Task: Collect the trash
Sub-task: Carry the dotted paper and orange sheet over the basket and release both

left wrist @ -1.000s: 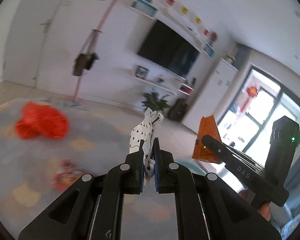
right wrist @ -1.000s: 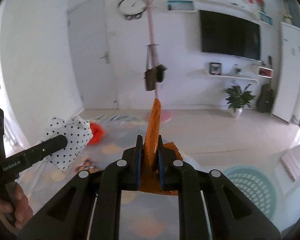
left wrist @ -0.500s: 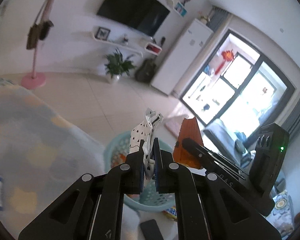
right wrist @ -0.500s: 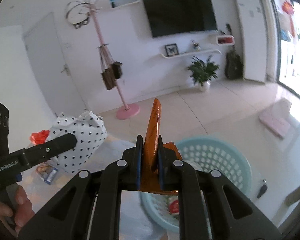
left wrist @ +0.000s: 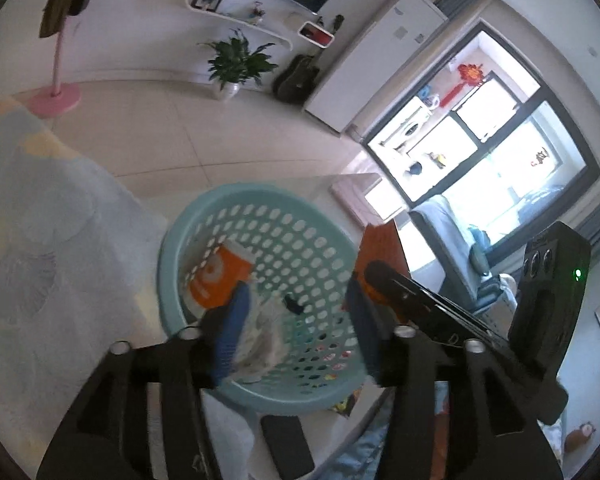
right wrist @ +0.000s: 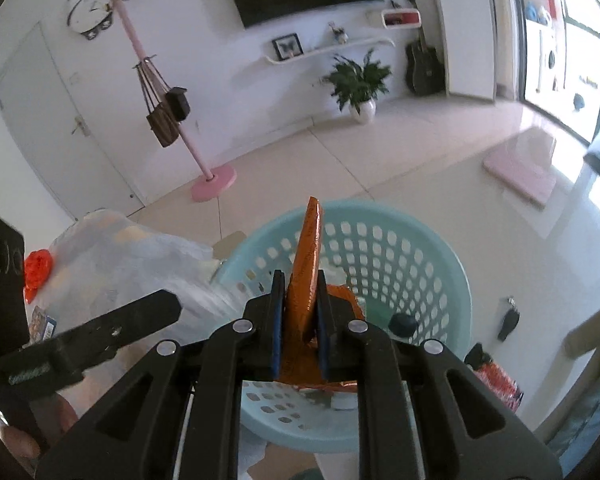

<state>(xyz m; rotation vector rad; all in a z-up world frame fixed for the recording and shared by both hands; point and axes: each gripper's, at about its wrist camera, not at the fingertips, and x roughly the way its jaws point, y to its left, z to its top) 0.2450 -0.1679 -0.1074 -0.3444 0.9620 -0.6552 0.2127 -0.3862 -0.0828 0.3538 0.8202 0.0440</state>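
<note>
Within the last second both grippers swung from the rug to above the teal basket, and the left gripper has spread wide, its white dotted wrapper now blurred, apparently falling into the basket beside an orange carton. The right gripper stays clamped on the orange packet over the basket's near left part, so likely 1 release remains.

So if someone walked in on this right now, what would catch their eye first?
Probably the teal perforated basket on the floor right under both grippers, with an orange carton already inside. Next, the orange wrapper clamped upright in the right gripper above it, while the left gripper hangs open over crumpled white paper.
</note>
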